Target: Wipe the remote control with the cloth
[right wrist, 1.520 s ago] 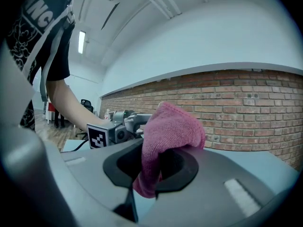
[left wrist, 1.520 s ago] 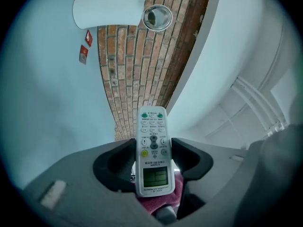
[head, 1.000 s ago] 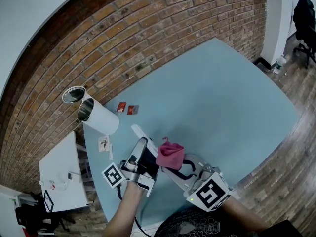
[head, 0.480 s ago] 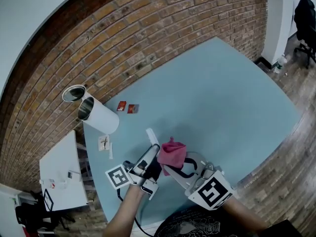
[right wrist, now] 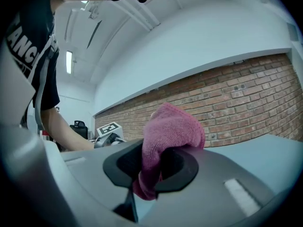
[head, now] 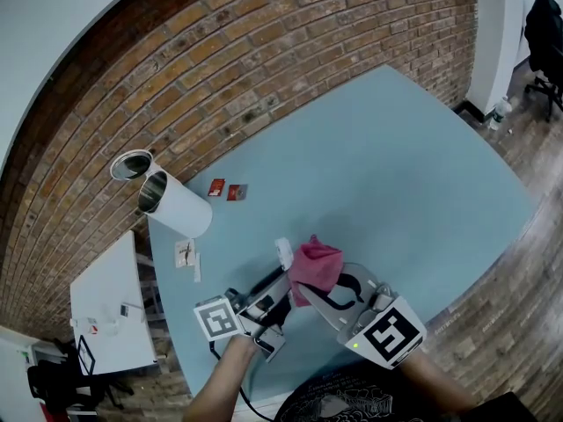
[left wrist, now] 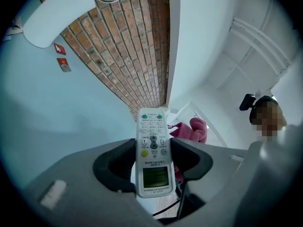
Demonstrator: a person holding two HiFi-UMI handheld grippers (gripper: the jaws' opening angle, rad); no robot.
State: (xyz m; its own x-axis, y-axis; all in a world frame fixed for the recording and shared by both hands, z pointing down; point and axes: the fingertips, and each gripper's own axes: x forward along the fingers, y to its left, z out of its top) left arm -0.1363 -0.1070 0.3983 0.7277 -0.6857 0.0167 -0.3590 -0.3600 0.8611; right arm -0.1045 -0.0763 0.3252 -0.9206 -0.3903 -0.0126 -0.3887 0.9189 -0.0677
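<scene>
A white remote control [left wrist: 153,155] with a small screen and coloured buttons is clamped between the jaws of my left gripper [left wrist: 152,161], its button face toward the camera. From the head view the remote [head: 283,253] sticks up out of the left gripper [head: 274,290] above the table's near edge. My right gripper [right wrist: 152,167] is shut on a bunched pink cloth [right wrist: 169,131]. That cloth [head: 314,265] sits right beside the remote's top end; the right gripper [head: 327,290] lies just to its right. Whether cloth and remote touch I cannot tell.
A light blue table [head: 387,165] runs to a brick wall [head: 264,51]. A white cylinder [head: 176,207] lies on its side at the table's left, with two small red packets [head: 226,192] and a bit of paper [head: 186,255] nearby. A white side table [head: 106,310] stands lower left.
The left gripper has swung the remote rightward and more upright, bringing its top end up against the pink cloth. The right gripper with the cloth has barely shifted.
</scene>
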